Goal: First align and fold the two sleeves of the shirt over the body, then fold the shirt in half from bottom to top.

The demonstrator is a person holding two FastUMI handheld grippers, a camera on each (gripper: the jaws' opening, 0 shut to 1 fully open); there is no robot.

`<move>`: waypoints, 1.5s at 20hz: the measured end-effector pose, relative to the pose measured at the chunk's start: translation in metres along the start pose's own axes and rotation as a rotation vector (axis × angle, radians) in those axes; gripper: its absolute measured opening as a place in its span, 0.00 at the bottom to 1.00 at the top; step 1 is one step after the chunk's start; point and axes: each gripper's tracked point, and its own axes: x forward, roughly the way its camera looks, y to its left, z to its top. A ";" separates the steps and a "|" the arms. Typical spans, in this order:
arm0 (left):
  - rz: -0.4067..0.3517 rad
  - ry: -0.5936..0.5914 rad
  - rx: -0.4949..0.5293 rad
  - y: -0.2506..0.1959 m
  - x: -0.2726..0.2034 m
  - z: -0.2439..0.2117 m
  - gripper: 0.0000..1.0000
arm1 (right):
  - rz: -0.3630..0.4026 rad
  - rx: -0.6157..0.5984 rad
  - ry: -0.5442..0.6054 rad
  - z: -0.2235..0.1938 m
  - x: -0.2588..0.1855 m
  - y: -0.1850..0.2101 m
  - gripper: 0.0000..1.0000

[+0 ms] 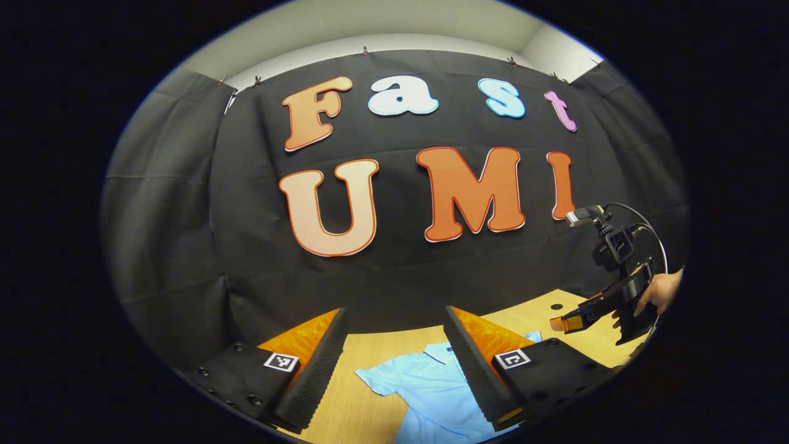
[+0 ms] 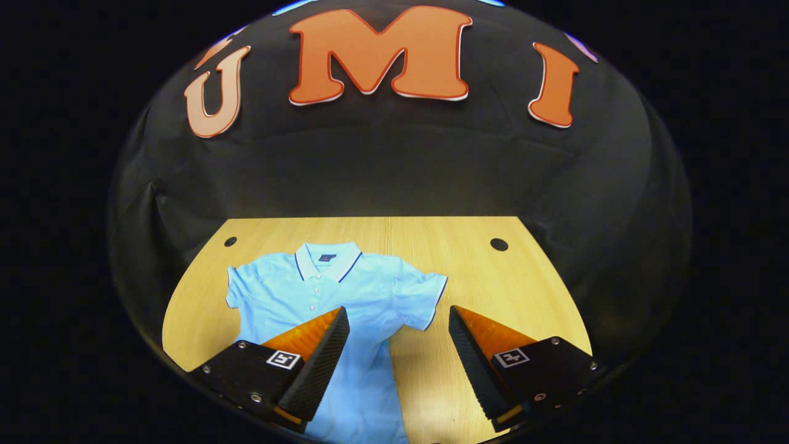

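On the wooden counter (image 2: 493, 290), toward its left edge, we see the light-blue polo shirt (image 2: 327, 296) spread flat, collar at the far side, sleeves out, ready for folding. We hold the right tool (image 2: 399, 333) and left tool (image 1: 394, 345) above it, fingers apart, gripping nothing.

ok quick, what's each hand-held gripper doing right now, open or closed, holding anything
Left hand-held gripper: open, holding nothing, above the light blue polo shirt.
Right hand-held gripper: open, holding nothing, above the shirt's sleeve.
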 end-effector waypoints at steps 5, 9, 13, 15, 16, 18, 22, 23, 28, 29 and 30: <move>0.079 0.050 0.019 0.001 -0.012 -0.008 1.00 | 0.006 0.029 0.139 -0.016 0.046 -0.018 0.96; 0.146 0.085 0.022 0.009 -0.022 -0.017 0.99 | 0.008 0.040 0.240 -0.033 0.079 -0.025 0.96; 0.207 0.135 0.035 0.010 -0.030 -0.024 1.00 | 0.033 0.062 0.332 -0.050 0.112 -0.025 0.90; 0.226 0.159 0.039 0.009 -0.034 -0.030 1.00 | 0.011 0.055 0.375 -0.058 0.130 -0.036 0.90; 0.237 0.176 0.041 0.008 -0.039 -0.034 0.97 | 0.006 0.061 0.393 -0.061 0.136 -0.039 0.90; 0.259 0.214 0.063 0.003 -0.043 -0.040 1.00 | 0.028 0.085 0.479 -0.077 0.152 -0.044 0.89; 0.260 0.244 0.098 -0.007 -0.045 -0.041 1.00 | 0.022 0.144 0.521 -0.086 0.174 -0.050 0.83; 0.259 0.252 0.103 -0.011 -0.044 -0.040 1.00 | 0.015 0.143 0.529 -0.087 0.180 -0.051 0.75; 0.234 0.298 0.133 -0.024 -0.041 -0.045 1.00 | 0.027 0.189 0.572 -0.092 0.191 -0.043 0.64; 0.228 0.301 0.134 -0.026 -0.041 -0.046 1.00 | 0.025 0.194 0.582 -0.095 0.192 -0.043 0.59; 0.223 0.304 0.137 -0.029 -0.040 -0.048 1.00 | 0.022 0.194 0.591 -0.098 0.194 -0.042 0.51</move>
